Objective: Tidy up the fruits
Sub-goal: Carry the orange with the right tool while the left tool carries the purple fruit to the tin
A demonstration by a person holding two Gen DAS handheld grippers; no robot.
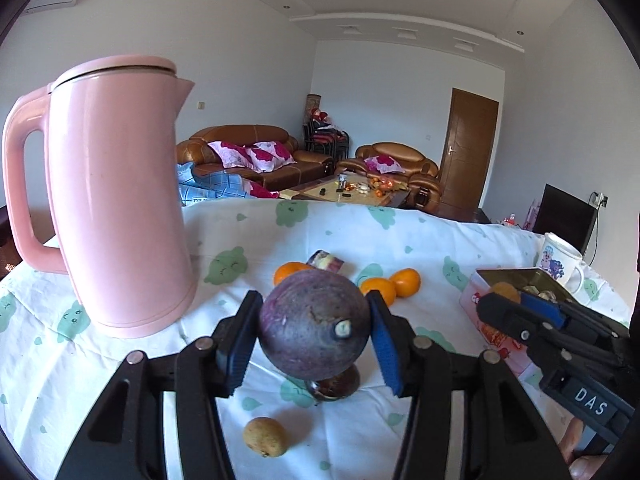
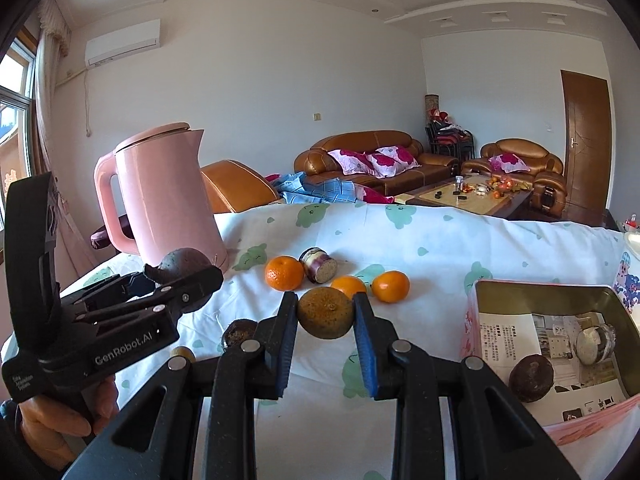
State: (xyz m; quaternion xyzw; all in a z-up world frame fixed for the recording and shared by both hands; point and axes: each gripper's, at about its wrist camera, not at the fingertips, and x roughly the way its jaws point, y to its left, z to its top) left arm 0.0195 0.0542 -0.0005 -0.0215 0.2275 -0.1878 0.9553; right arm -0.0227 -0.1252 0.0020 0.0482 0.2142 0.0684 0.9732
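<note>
printed tablecloth (image 2: 440,248) — leather sofa (image 2: 372,152), door (image 2: 586,140)

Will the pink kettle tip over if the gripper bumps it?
Probably not from a light bump: the kettle stands on a wide flat base. But it is tall and sits on a loose cloth, so a push up high could topple it.

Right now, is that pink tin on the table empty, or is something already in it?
Not empty. The lidless pink tin holds printed paper, a dark round fruit and a cut purple piece.
</note>
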